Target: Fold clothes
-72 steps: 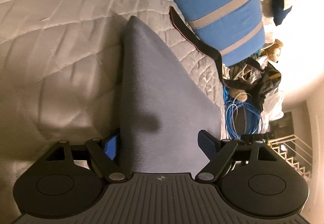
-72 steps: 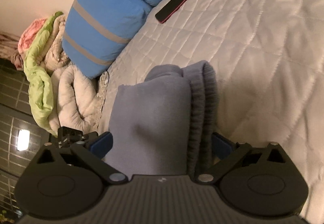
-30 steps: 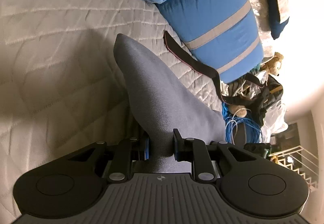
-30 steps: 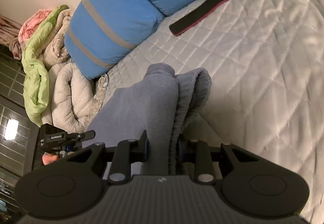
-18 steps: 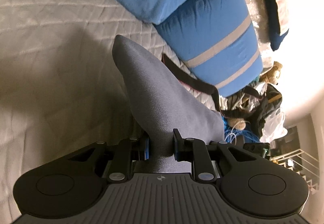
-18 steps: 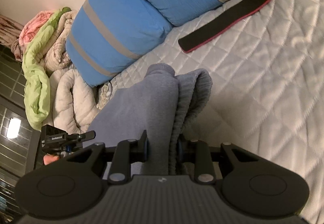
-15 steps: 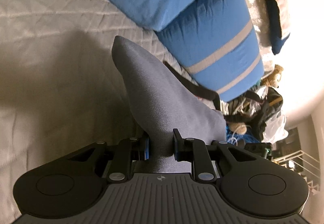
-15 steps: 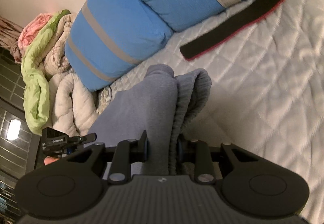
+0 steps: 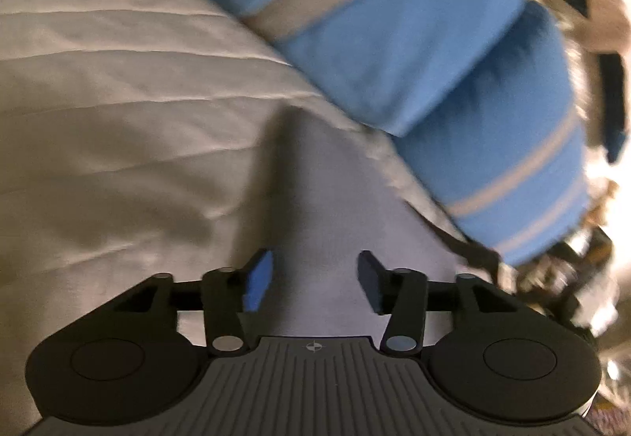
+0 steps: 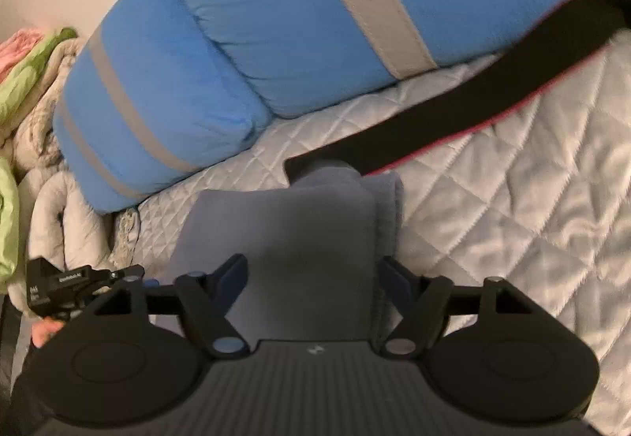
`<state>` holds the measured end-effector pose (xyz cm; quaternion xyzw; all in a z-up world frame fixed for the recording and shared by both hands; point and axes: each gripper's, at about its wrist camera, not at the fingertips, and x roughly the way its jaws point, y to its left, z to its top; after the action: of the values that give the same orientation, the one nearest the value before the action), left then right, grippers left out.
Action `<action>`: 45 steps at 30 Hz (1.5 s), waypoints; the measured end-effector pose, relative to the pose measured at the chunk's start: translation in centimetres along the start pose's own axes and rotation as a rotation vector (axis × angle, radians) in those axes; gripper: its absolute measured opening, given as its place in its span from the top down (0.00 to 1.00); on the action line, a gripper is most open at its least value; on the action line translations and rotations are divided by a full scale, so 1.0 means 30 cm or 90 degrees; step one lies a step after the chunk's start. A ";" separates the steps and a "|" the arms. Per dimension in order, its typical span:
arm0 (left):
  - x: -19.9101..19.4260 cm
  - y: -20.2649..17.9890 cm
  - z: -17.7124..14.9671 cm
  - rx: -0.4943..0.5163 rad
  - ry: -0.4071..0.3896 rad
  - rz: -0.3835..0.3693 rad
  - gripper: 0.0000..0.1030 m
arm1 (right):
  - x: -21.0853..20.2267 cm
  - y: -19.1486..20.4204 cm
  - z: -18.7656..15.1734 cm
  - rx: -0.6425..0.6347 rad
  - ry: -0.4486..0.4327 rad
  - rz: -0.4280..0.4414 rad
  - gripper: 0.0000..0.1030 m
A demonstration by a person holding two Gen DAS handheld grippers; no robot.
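Observation:
A folded grey garment (image 9: 315,207) lies on the white quilted bed (image 9: 98,101), close to the blue pillows. My left gripper (image 9: 313,280) sits over its near end with jaws opening; the cloth lies between the pads, which stand off it. In the right wrist view the same grey garment (image 10: 292,243) shows its ribbed hem (image 10: 388,223) on the right side. My right gripper (image 10: 315,280) is also opening, jaws wide on either side of the fold, pads clear of the cloth. The other gripper (image 10: 67,284) and a hand show at the left edge.
Two blue pillows with grey stripes (image 10: 244,41) lean along the far side of the bed. A black strap with red edging (image 10: 473,112) lies across the quilt just beyond the garment. Rolled blankets (image 10: 35,144) are piled at the left. Clutter (image 9: 572,278) sits off the bed's right edge.
Both grippers carried the garment toward the pillows and then released it: the jaws, shut on the cloth half a second ago, now stand apart. The garment has settled flat on the quilt.

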<state>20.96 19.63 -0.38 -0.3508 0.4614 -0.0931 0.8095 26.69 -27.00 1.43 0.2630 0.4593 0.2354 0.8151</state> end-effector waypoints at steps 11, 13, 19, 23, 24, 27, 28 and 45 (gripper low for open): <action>-0.077 -0.077 -0.115 0.092 -0.129 0.091 0.51 | -0.044 0.059 -0.113 -0.100 -0.124 -0.060 0.26; -0.086 -0.128 -0.122 0.151 -0.160 0.125 0.52 | -0.046 0.120 -0.141 -0.179 -0.168 -0.100 0.47; -0.023 -0.275 -0.155 0.314 -0.211 0.179 0.68 | 0.007 0.235 -0.190 -0.333 -0.229 -0.164 0.92; 0.059 -0.331 -0.142 0.365 -0.212 0.170 0.80 | 0.079 0.270 -0.173 -0.372 -0.230 -0.190 0.96; 0.080 -0.337 -0.139 0.373 -0.210 0.167 0.82 | 0.101 0.269 -0.167 -0.380 -0.222 -0.200 0.96; 0.172 -0.332 -0.124 0.404 -0.183 0.190 0.84 | 0.166 0.256 -0.149 -0.397 -0.197 -0.230 0.98; 0.196 -0.326 -0.124 0.409 -0.171 0.201 0.85 | 0.184 0.246 -0.144 -0.398 -0.188 -0.239 0.95; 0.093 -0.199 -0.105 0.330 -0.179 0.249 0.91 | 0.128 0.203 -0.153 -0.365 -0.230 -0.314 0.95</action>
<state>20.99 12.39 0.59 -0.0476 0.3652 -0.0012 0.9297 23.60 -19.04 0.94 -0.0558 0.2742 0.1015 0.9547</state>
